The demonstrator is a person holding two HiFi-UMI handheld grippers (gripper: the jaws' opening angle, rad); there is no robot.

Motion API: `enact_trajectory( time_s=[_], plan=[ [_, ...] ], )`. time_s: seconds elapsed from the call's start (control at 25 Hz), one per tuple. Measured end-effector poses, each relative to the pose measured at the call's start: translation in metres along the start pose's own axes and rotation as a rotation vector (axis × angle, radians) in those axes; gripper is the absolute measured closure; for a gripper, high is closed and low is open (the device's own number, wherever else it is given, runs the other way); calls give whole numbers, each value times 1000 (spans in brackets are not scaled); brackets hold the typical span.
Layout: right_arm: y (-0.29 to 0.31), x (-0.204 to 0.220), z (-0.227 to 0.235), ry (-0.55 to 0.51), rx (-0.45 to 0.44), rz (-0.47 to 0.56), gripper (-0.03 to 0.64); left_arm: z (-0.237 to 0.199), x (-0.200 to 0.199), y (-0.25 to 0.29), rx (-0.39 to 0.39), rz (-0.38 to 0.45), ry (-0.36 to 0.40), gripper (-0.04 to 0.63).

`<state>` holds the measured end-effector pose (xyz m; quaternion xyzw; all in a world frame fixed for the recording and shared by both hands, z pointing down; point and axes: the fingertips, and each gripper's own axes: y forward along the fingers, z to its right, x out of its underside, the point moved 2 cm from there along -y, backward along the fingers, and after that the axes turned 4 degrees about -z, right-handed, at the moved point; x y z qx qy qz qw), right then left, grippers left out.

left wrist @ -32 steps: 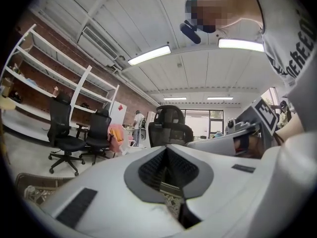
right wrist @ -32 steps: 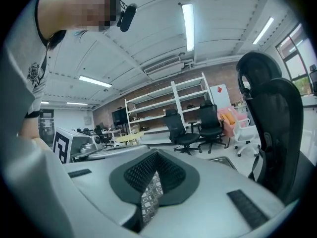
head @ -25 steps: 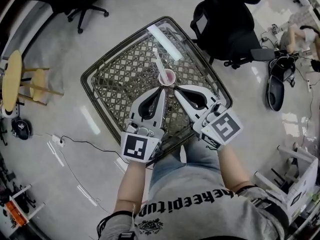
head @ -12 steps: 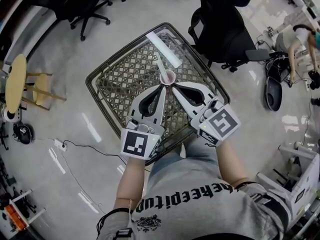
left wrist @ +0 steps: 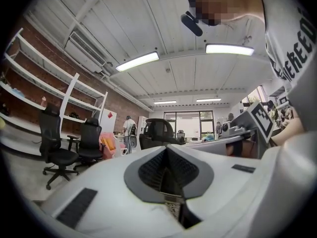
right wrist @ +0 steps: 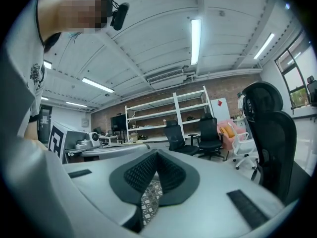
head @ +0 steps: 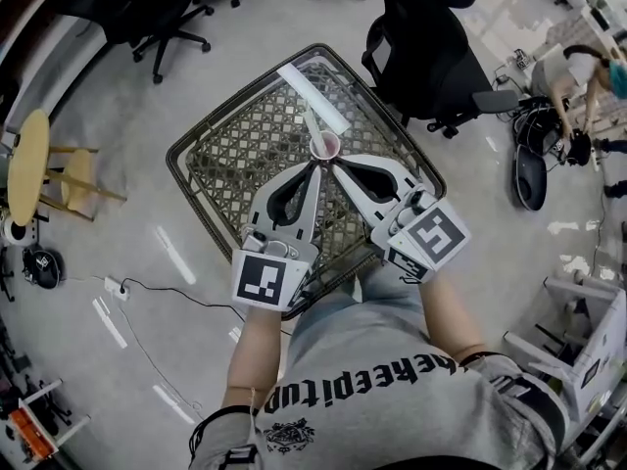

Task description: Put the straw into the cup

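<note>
Two risks stand out. The left tool (head: 314,165), jaws pressed together on nothing, sits just beside the pink cup (head: 325,146) and could tip it over on the glass-topped lattice table (head: 233,155). The right tool (head: 337,163), likewise closed and empty, could do the same from the cup's other side. The straw (head: 311,125) appears to stand in the cup, leaning away from both tool tips.
</note>
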<state>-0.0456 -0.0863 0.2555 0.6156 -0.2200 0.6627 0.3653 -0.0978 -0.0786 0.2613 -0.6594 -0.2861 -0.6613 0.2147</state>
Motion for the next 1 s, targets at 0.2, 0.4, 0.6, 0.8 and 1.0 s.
enact_trajectory(
  time_s=[0.2, 0.4, 0.6, 0.8, 1.0],
  plan=[
    [-3, -5, -1, -5, 3, -4, 607, -1, -9, 2, 1, 36, -14, 557],
    [-13, -1, -8, -18, 21, 8, 607, 8, -11, -4, 16, 85, -12, 557],
    [-20, 0, -12, -24, 36, 10, 607, 17, -13, -7, 42, 83, -5, 557],
    [-25, -2, -12, -27, 48, 12, 607, 21, -16, -5, 52, 100, -8, 557],
    [-31, -4, -13, -31, 55, 15, 607, 27, -14, -5, 68, 69, -1, 557]
  ],
)
